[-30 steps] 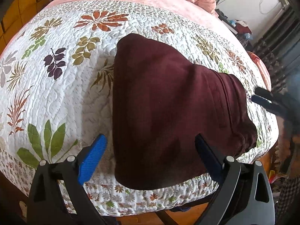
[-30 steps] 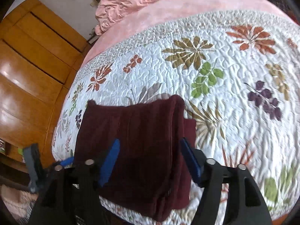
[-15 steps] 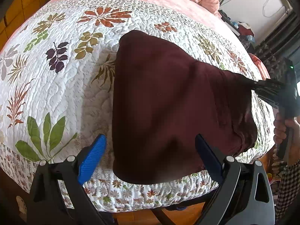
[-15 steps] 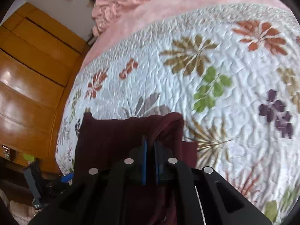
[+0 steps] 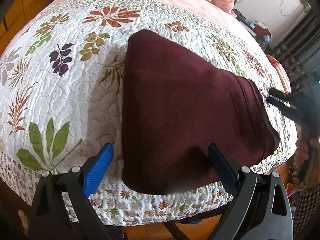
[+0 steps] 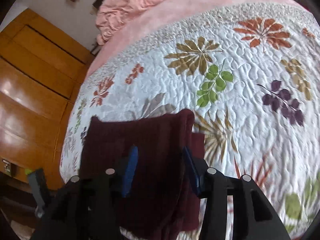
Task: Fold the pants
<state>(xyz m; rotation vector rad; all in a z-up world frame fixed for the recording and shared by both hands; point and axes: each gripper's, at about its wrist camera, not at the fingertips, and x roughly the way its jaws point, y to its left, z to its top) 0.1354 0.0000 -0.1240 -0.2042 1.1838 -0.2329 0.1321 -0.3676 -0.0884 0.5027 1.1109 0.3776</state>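
While the maroon pants lie folded into a compact wedge near the front edge of the floral quilt, the step in hand looks like tidying after a fold rather than making a new one. The right gripper is over the end of the bundle where the layers stack up, and its jaws are opening, with cloth showing between the blue pads but neither pad seeming to press on it (so I read this as a release, not a grip). The left gripper has its jaws spread wide over the near corner of the pants, holding nothing, one pad over the quilt and the other over the fabric. From the left wrist view the right gripper appears at the far right side of the bundle, just beside its bunched end. In my judgement the next move calls for either one more fold across the width or a smoothing of the lumpy end, and it would need both grippers to take clean bites on the edges. No containers are visible; the pants rest on the quilt, with a pink blanket heaped beyond it.
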